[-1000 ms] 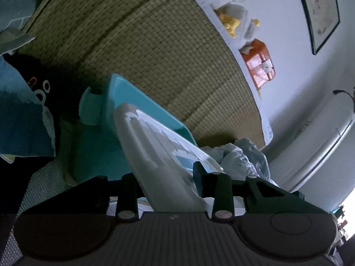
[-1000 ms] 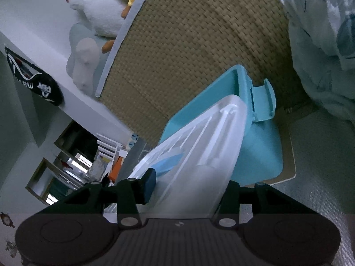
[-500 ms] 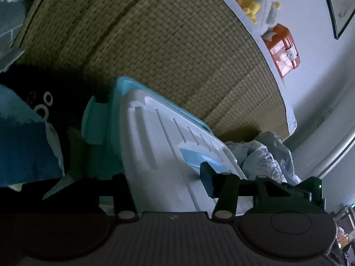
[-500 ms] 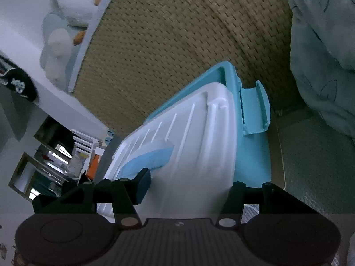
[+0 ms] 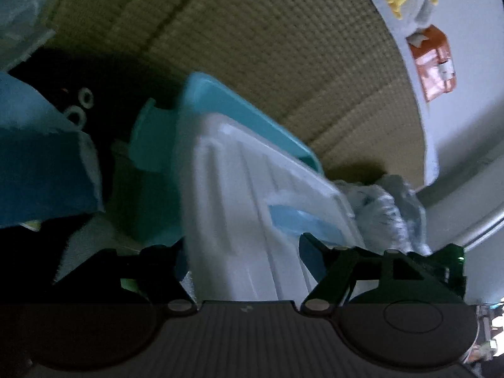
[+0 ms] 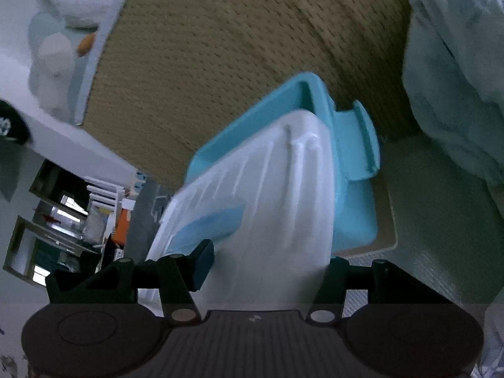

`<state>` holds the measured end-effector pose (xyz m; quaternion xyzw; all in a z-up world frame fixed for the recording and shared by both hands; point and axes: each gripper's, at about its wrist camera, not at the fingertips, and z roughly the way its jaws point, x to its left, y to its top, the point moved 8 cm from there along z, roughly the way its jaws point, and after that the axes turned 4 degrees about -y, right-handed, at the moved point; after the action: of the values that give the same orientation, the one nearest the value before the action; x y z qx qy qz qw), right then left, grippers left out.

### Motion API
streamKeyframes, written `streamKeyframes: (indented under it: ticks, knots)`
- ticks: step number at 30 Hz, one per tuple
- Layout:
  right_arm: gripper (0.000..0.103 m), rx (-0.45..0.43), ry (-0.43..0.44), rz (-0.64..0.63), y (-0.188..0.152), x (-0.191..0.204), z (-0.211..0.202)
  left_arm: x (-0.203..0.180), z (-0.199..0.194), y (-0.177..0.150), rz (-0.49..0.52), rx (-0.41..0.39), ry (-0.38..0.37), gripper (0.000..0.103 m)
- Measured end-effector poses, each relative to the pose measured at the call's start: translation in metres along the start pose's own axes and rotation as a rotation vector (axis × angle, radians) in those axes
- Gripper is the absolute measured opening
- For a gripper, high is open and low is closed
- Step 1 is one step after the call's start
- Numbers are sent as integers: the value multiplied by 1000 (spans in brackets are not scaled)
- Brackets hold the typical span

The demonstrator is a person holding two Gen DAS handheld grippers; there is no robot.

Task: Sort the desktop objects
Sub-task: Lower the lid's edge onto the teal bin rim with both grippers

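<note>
We hold the white lid (image 5: 239,208) clamped in both left gripper (image 5: 242,261) and right gripper (image 6: 267,258), tilted over the teal box (image 6: 352,195); uneven lowering could jam one edge.

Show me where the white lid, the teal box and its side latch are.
white lid (image 6: 283,195): right wrist view, ribbed top.
teal box (image 6: 356,217): right wrist view, end wall.
side latch (image 5: 151,141): left wrist view, flap face.

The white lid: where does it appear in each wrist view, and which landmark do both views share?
Left wrist: the white lid fills the lower centre, between the left gripper fingers.
Right wrist: the white lid sits lower centre, between the right gripper fingers.
Shared landmark: the teal box behind it.
</note>
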<state>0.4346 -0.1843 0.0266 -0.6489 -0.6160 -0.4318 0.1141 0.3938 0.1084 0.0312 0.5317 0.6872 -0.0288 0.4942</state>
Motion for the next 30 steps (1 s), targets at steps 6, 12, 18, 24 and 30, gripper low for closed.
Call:
streamKeyframes:
  ticks: [6, 12, 18, 24, 30]
  knots:
    - [66, -2, -28, 144, -6, -34, 1, 12, -10, 4, -56, -28, 2, 77]
    - [72, -36, -106, 122, -11, -29, 4, -8, -4, -5, 75, -13, 59, 77]
    - [77, -79, -233, -31, -2, -1, -2, -25, -4, -10, 159, -13, 109, 77]
    - [85, -129, -319, -166, 3, 16, -2, -26, -6, -10, 154, -42, 136, 77]
    - [86, -210, -303, -220, -3, 14, -3, -22, -9, -12, 133, -97, 142, 77]
